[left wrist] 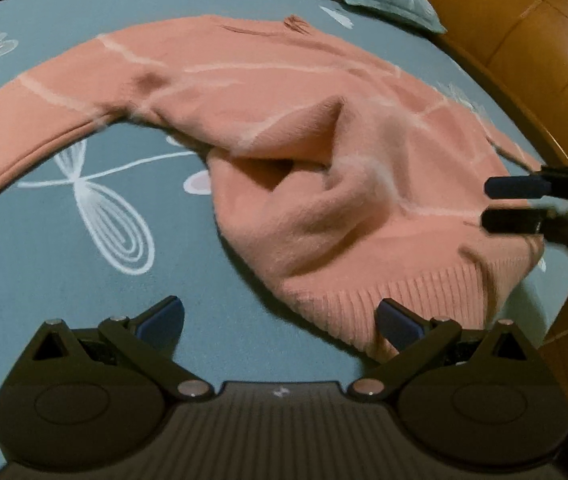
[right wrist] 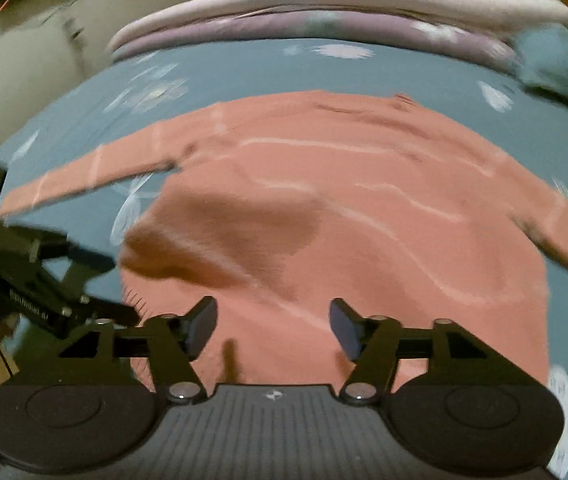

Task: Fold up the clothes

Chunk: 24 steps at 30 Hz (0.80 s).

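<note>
Now we see a pink sweater [left wrist: 284,120] lying spread on the blue flowered bed sheet [left wrist: 84,280], its ribbed hem [left wrist: 384,300] toward the near edge of the bed and its neckline toward the far edge, where folded quilts [right wrist: 324,12] lie. One sleeve [left wrist: 24,128] stretches out over the sheet toward the bed's left side. The near part of the body is rumpled into a raised fold [left wrist: 304,152].

Our left gripper [left wrist: 280,320] stands wide open at the near edge, holding nothing; one fingertip [left wrist: 396,320] shows against the hem, though we cannot tell whether it touches.

Our right gripper [right wrist: 274,326] hangs over the hem with its jaws well apart and nothing clasped between them. In the left wrist view it enters over the sweater's right side [left wrist: 512,204].
</note>
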Tool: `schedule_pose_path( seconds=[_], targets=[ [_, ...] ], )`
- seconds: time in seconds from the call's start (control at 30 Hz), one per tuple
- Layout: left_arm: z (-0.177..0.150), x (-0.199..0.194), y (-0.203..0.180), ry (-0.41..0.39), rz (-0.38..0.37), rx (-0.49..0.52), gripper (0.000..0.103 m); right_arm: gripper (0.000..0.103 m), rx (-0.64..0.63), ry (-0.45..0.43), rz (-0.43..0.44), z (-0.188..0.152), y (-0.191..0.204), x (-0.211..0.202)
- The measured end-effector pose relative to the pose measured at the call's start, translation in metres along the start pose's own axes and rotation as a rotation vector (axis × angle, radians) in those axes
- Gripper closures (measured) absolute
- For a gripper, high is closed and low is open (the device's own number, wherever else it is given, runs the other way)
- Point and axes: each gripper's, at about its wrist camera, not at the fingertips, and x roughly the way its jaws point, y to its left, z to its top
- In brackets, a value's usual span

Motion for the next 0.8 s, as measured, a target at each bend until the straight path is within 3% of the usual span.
schedule_pose_path(
  seconds=[0.17,0.3,0.43,0.57,0.63,0.8],
  targets=[
    [-0.013,-0.028,0.008,-0.045,0.141,-0.092,0.001,0.011,-0.237,0.013,0.052,0.013,0.036,0.01],
    [-0.028,-0.056,0.02,-0.086,0.289,-0.2,0.001,0.005,-0.407,0.036,0.09,0.024,0.071,0.03],
    [-0.042,-0.073,0.026,-0.108,0.345,-0.281,0.001,0.0,-0.562,0.06,0.034,0.019,0.108,0.062],
    [-0.046,-0.078,0.025,-0.109,0.354,-0.305,0.001,0.0,-0.687,0.034,-0.129,0.005,0.116,0.084],
    [-0.045,-0.077,0.022,-0.106,0.345,-0.298,0.001,0.0,-0.656,-0.002,-0.153,0.007,0.108,0.077],
    [-0.031,-0.064,0.014,-0.085,0.307,-0.25,0.001,0.0,-0.42,-0.095,-0.221,0.033,0.058,0.045]
  ],
)
